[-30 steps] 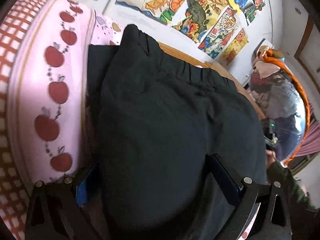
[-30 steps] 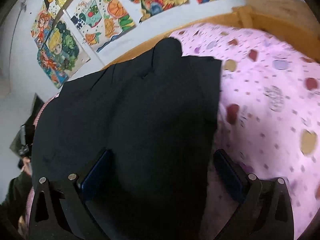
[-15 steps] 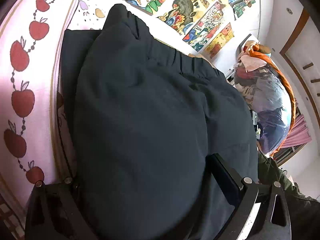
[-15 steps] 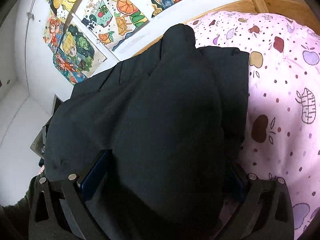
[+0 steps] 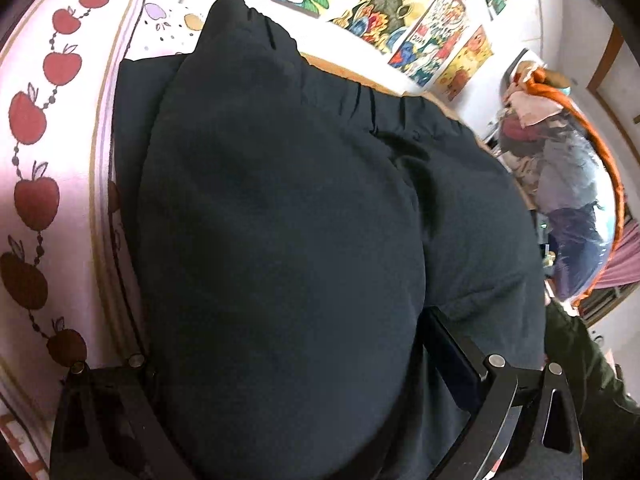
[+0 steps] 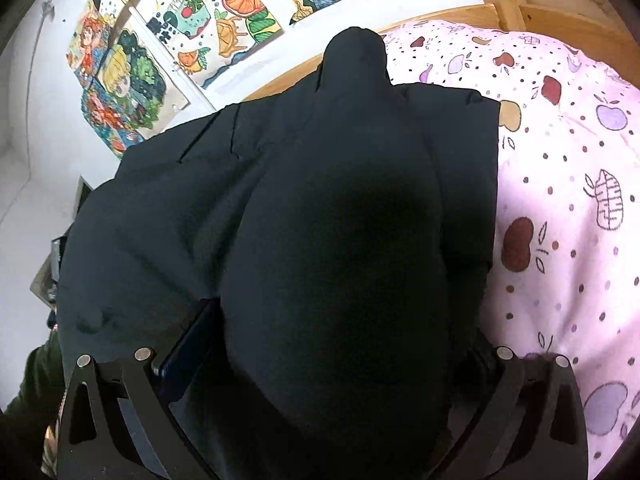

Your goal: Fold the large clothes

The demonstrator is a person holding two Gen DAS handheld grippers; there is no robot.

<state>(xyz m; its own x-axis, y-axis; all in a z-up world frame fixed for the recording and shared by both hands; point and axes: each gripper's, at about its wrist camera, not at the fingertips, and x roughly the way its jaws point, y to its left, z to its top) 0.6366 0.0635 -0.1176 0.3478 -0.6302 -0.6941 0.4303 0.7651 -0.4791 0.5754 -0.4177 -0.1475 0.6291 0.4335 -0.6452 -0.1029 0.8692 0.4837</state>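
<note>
A large pair of dark navy trousers (image 5: pixel 280 208) lies folded on a pink bedsheet with fruit prints (image 6: pixel 560 208). Its gathered waistband (image 5: pixel 360 96) runs along the far side. My left gripper (image 5: pixel 288 360) is open, jaws wide apart, and a thick mound of the cloth bulges between them. Its right finger (image 5: pixel 452 356) shows; the cloth hides the left one. My right gripper (image 6: pixel 332 356) is also open, with the same trousers (image 6: pixel 320 220) heaped between its jaws. Only its left finger (image 6: pixel 188 352) is visible.
A wooden bed frame (image 6: pixel 520 12) and a white wall with colourful drawings (image 6: pixel 192 40) stand behind the bed. A pile of clothes in an orange-rimmed basket (image 5: pixel 568 168) sits at the right. A person's dark green sleeve (image 5: pixel 592 368) shows low right. An apple-print border (image 5: pixel 36 200) edges the sheet.
Both grippers have pushed forward into the trousers. The cloth mound between the jaws has grown, now hiding the left gripper's left pad and the right gripper's right pad.
</note>
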